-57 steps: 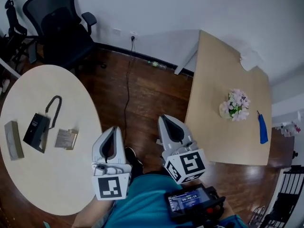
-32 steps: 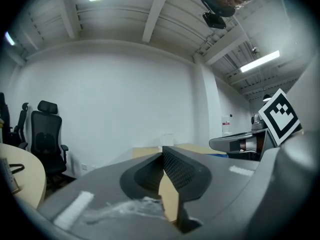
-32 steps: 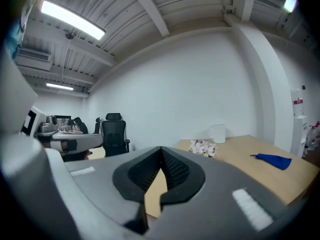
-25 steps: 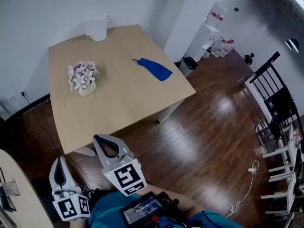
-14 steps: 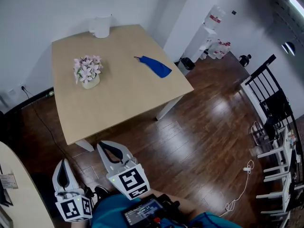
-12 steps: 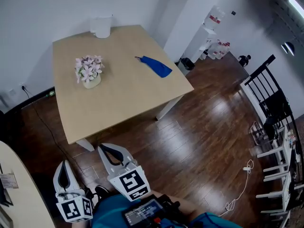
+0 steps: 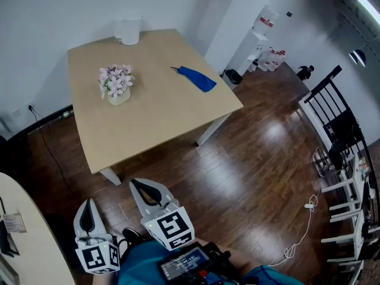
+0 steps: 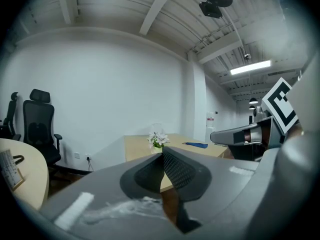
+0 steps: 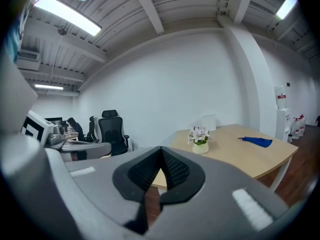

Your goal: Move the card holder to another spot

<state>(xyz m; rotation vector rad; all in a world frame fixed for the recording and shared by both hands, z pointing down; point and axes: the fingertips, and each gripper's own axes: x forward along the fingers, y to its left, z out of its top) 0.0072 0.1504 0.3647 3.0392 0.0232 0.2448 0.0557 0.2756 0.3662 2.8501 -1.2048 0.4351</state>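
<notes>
— what's holding anything over there?

— on the square wooden table (image 7: 154, 117) there's a small pale pot (image 7: 118, 96) stuffed with pink and white flowers (image 7: 116, 79). a white jug (image 7: 129, 31) stands at the far edge, but i can't see into it from here. a blue cloth (image 7: 193, 78) lies flat towards the right side, well apart from the pot.

— and the card holder?

— it's on the round table (image 7: 27, 245), off to the person's left. in the head view only a dark sliver of the card holder (image 7: 2, 245) shows, cut off at the very edge, with a pale little plate (image 7: 12, 223) just beside it. from the left gripper view a thin dark loop (image 8: 17, 159) pokes out past that plate. i can't make out more of its look than that.

— are the grippers anywhere near it?

— no, both are well apart from it, low over the dark wood floor (image 7: 249, 177) in front of the person, pointing towards the square table. the left gripper (image 8: 162, 153) has its jaws pressed together with nothing in them. the right gripper (image 9: 161, 151) is the same, tips meeting and empty.
</notes>
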